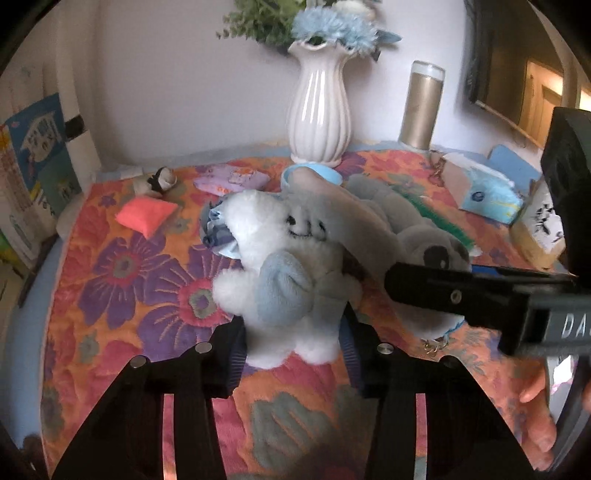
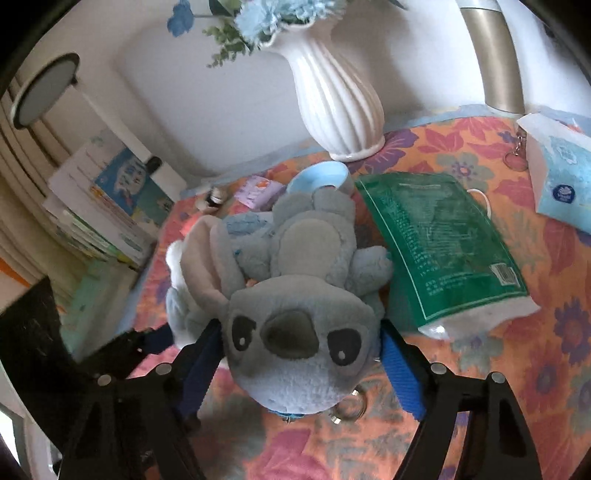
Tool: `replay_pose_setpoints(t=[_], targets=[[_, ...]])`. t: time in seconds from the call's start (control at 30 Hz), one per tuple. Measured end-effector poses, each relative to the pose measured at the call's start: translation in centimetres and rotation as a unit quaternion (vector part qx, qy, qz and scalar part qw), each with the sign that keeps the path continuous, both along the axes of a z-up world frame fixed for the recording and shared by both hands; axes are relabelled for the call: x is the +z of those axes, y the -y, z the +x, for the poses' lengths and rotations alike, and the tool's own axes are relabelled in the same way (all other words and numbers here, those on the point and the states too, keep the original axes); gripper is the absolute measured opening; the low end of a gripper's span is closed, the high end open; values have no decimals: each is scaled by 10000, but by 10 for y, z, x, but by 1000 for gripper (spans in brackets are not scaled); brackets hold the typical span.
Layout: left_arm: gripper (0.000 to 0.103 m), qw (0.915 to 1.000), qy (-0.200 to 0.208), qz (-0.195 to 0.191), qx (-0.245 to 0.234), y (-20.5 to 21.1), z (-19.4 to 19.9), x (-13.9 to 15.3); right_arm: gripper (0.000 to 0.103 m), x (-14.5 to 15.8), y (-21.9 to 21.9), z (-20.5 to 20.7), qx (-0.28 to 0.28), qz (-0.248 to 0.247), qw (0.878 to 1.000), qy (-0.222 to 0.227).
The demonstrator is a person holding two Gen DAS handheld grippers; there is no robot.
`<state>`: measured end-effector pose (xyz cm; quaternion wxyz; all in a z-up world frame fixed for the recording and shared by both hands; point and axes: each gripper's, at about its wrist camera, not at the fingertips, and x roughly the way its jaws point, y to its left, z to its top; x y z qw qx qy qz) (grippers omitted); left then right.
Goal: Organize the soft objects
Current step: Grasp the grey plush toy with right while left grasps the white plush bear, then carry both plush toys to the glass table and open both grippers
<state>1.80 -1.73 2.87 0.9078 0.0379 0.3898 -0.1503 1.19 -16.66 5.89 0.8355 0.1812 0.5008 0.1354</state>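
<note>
Now left gripper (image 1: 293, 347) pinches the white plush (image 1: 280, 258); right gripper (image 2: 301, 354) clasps the blue plush (image 2: 295, 332).

- In the right wrist view the gold cylinder (image 2: 495, 55) is cut off by the top edge, so we cannot see its top.
- The flowers (image 2: 280, 14) in the white vase (image 2: 332, 88) run off the top edge too.
- The blue plush (image 2: 299, 306) hides most of the white plush (image 1: 280, 266) beside it in the right wrist view.
- The print on the green packet (image 2: 439, 236) is too small for us to read.
- We cannot identify the small black-and-white thing (image 1: 159, 179) at the far left.
</note>
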Motion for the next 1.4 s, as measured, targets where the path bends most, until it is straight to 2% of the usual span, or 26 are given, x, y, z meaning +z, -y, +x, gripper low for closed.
replay_pose_setpoints(t=[0.27,0.4,0.6,0.73,0.9,1.07,1.27,1.4], targets=[[41,9986,218,-459,114,-15,-43,24,80,25,9,-32,161,532,9983,155],[41,9985,298,-423,169,-15,-61,34,80,41,12,-50,250,799,9963,187],[41,9978,516,-415,48,-8,-90,49,80,66,32,-86,207,785,9957,455],[41,9975,599,-359,-116,8,-101,54,80,76,58,-108,-7,594,9964,602],[41,9959,584,-408,-554,44,-114,58,80,78,99,-134,-342,414,9977,424],[41,9916,587,-287,-1112,94,-125,61,80,82,148,-164,-807,97,9964,224],[41,9798,649,-281,-1871,161,-141,74,80,100,205,-194,-1266,62,9915,293],[42,9676,956,-123,-2334,209,-153,92,80,115,245,-212,-1579,151,9864,426]])
